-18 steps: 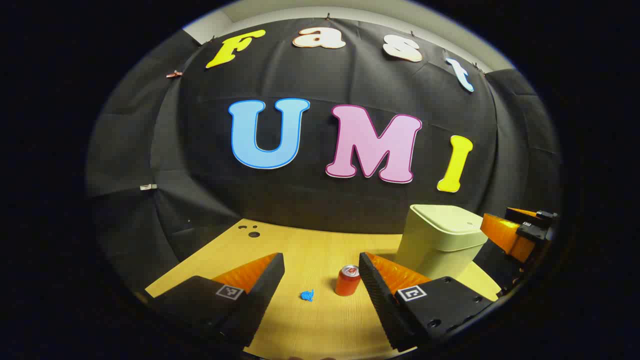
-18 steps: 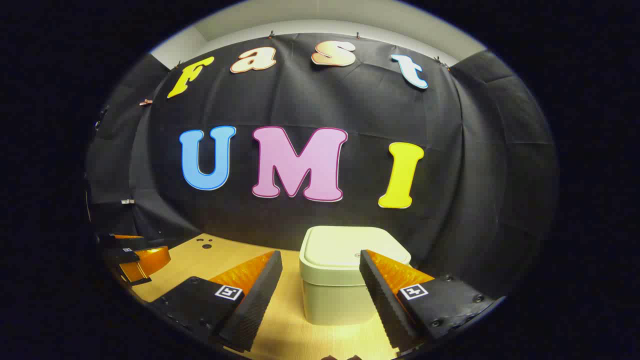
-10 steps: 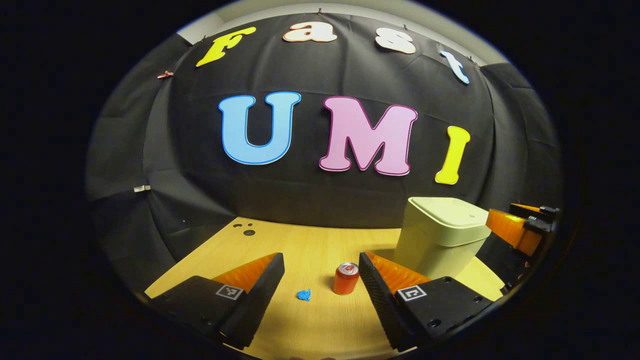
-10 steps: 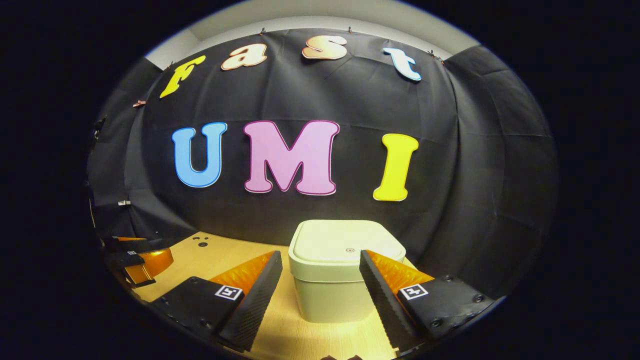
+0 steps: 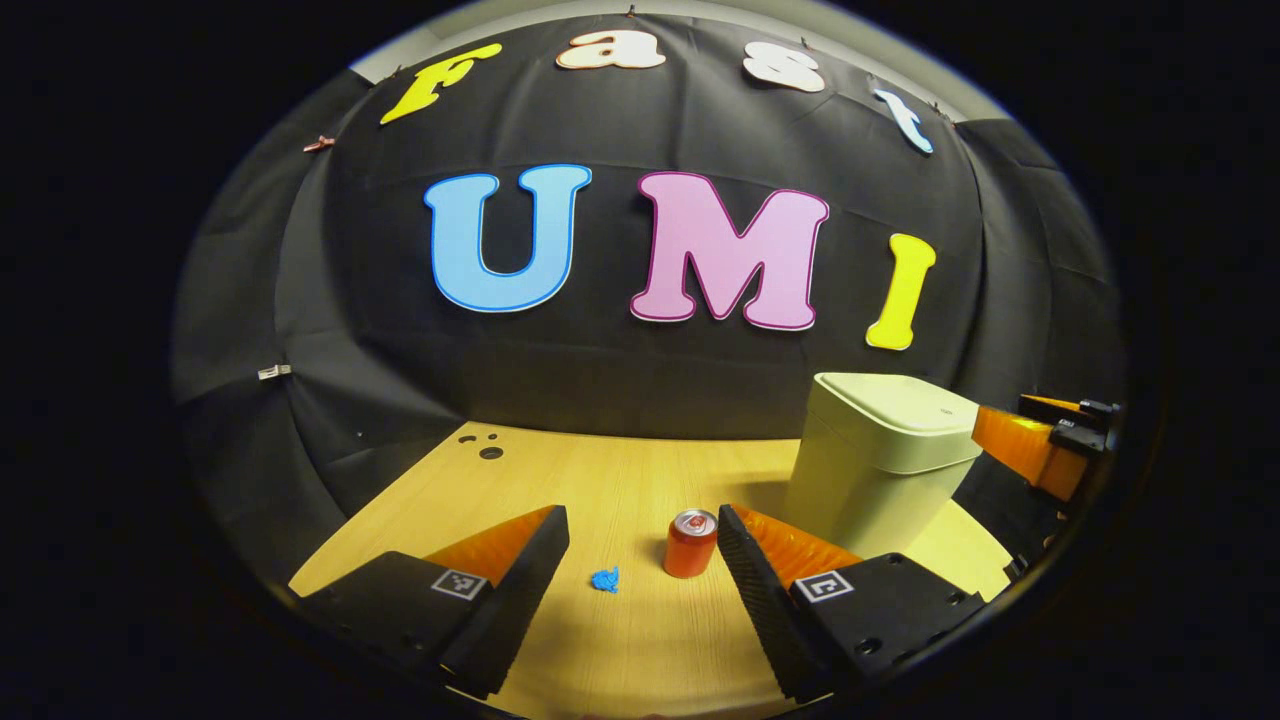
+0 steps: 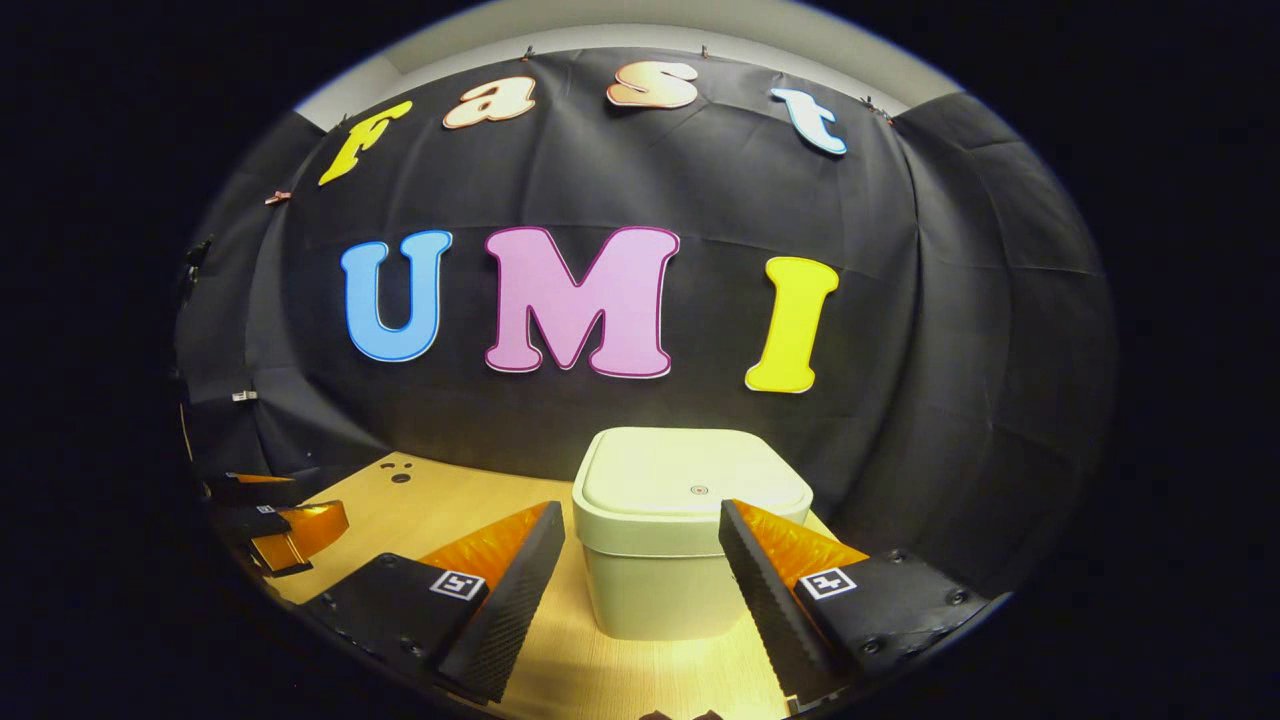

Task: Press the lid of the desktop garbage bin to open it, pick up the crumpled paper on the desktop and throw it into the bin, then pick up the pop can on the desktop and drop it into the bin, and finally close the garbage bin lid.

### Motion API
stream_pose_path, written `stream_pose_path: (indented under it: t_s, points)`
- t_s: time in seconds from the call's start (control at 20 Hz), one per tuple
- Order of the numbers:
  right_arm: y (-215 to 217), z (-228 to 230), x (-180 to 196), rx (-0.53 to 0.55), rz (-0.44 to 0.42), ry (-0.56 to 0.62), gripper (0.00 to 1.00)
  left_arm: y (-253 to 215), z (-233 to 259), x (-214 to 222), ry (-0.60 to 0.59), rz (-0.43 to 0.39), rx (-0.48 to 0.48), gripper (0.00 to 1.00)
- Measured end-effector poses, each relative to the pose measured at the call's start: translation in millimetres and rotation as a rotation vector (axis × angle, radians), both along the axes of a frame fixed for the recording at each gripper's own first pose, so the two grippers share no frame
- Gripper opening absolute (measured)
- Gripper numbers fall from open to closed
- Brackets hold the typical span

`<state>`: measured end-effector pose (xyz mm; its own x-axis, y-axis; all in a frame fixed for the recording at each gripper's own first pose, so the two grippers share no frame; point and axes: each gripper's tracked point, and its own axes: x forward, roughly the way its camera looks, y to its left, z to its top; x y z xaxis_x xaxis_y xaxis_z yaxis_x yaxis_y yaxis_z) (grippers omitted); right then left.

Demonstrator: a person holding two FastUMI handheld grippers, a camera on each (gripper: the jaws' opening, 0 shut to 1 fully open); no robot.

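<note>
A pale green bin [image 6: 685,540] stands on the wooden table with its lid [image 6: 692,477] closed; in the left gripper view the bin [image 5: 880,460] is at the right. My right gripper [image 6: 642,590] is open, hovering just in front of the bin, not touching it. A red pop can [image 5: 691,543] stands upright on the table ahead of my open left gripper [image 5: 643,590], close to its right finger. A small blue crumpled paper [image 5: 605,579] lies left of the can. The right gripper [image 5: 1040,445] also appears beside the bin at the far right.
The wooden table [image 5: 590,480] runs back to the black cloth wall. Small dark holes [image 5: 482,447] mark its far left corner. In the right gripper view the left gripper [image 6: 275,515] shows at the far left edge.
Both grippers have risen and tilted slightly, so the bin, can and paper sit a little higher and nearer in view. Bin lid stays closed; both grippers stay open.
</note>
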<state>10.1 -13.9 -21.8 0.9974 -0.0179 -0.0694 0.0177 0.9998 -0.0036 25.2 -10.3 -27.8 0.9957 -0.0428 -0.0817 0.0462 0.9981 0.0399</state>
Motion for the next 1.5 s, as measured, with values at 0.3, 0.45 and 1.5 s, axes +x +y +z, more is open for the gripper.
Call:
stream_pose_path:
  t_s: [0.3, 0.45, 1.5]
  points:
    - [5.2, 1.3, 1.9, -0.004, 0.001, -0.001, 0.98, 0.2, -1.9, 5.8, 0.009, -0.011, 0.002, 0.96]
    - [6.8, 2.6, 2.3, -0.012, 0.001, -0.003, 0.98, 1.9, -3.2, 6.1, 0.013, -0.007, 0.000, 0.96]
    - [13.5, 15.4, 12.6, -0.037, 0.037, -0.020, 0.08, -11.8, -11.4, 6.5, 0.033, -0.033, 0.018, 0.96]
